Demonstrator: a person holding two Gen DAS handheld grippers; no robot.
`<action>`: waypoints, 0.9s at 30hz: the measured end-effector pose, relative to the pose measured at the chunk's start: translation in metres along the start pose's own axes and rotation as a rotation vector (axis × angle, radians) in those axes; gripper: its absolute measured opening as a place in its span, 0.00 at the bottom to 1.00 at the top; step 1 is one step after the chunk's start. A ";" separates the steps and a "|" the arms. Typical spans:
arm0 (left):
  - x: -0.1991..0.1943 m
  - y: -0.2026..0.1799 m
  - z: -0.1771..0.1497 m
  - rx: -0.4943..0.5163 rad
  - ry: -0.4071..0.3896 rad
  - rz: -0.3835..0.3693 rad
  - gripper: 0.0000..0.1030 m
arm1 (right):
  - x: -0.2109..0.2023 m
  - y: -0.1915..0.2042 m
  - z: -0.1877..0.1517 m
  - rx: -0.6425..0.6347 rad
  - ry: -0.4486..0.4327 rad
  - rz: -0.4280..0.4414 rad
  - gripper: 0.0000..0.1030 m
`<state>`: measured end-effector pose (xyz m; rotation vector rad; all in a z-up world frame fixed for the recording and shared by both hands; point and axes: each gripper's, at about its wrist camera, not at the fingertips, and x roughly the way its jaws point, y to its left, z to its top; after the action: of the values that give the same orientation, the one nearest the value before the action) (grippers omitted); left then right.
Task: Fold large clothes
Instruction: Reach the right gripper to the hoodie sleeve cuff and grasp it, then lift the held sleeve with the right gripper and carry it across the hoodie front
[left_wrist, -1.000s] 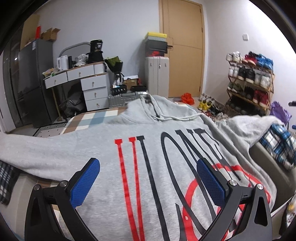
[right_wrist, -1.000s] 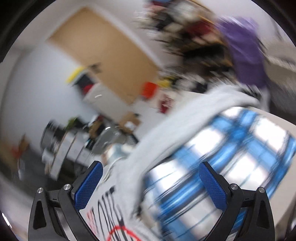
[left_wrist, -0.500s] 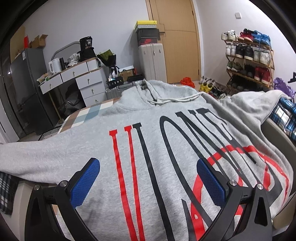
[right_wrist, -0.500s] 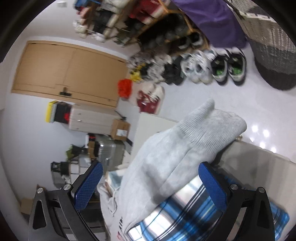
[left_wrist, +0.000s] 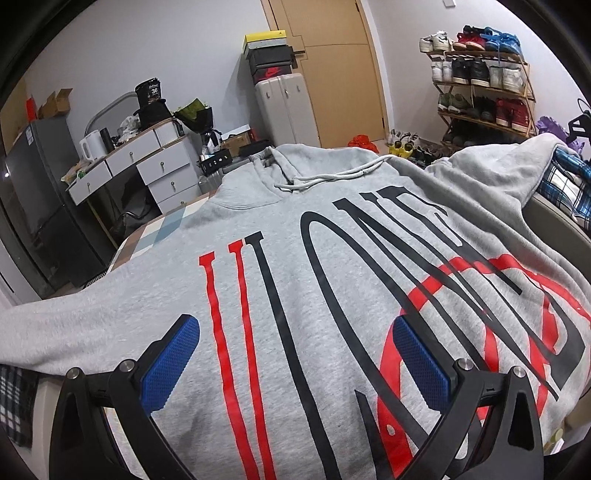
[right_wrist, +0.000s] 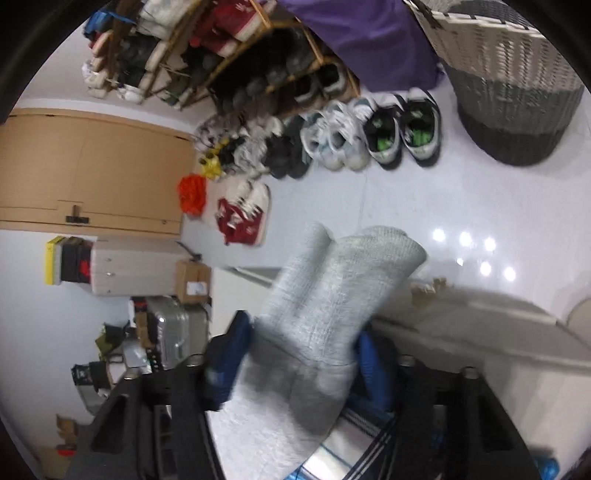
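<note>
The gray hoodie (left_wrist: 295, 280) lies spread flat for folding. The right gripper (right_wrist: 299, 354) is closing on the sleeve cuff (right_wrist: 343, 280), probably to fold the sleeve inward. The left gripper (left_wrist: 295, 354) hovers wide, empty.

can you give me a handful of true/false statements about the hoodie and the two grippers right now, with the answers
1. The grey hoodie lies front up, its printed letters showing. True.
2. The left hand-held gripper is clamped on the hoodie's hem. False: its fingers stand wide apart above the print, with nothing pinched between them.
3. The ribbed sleeve cuff lies between the fingers of the right hand-held gripper. True; its jaws are closing on the cuff.
4. The hoodie's white drawstring lies across the chest below the hood. True.
5. The hoodie is already folded in half. False: it is spread out flat, with one sleeve stretched out to the side.
</note>
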<state>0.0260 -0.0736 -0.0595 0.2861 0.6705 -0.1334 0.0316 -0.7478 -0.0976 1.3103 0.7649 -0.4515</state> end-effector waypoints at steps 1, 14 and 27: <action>-0.001 0.000 0.000 -0.002 -0.001 -0.003 0.99 | -0.002 0.000 -0.001 -0.012 -0.021 -0.002 0.37; -0.003 -0.004 0.000 0.011 -0.023 0.010 0.99 | -0.053 0.054 -0.034 -0.350 -0.332 -0.003 0.10; -0.026 0.030 0.007 -0.071 -0.112 0.061 0.99 | -0.142 0.205 -0.189 -0.780 -0.474 0.257 0.07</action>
<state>0.0164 -0.0462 -0.0311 0.2290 0.5541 -0.0669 0.0301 -0.5357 0.1325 0.5210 0.3025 -0.2008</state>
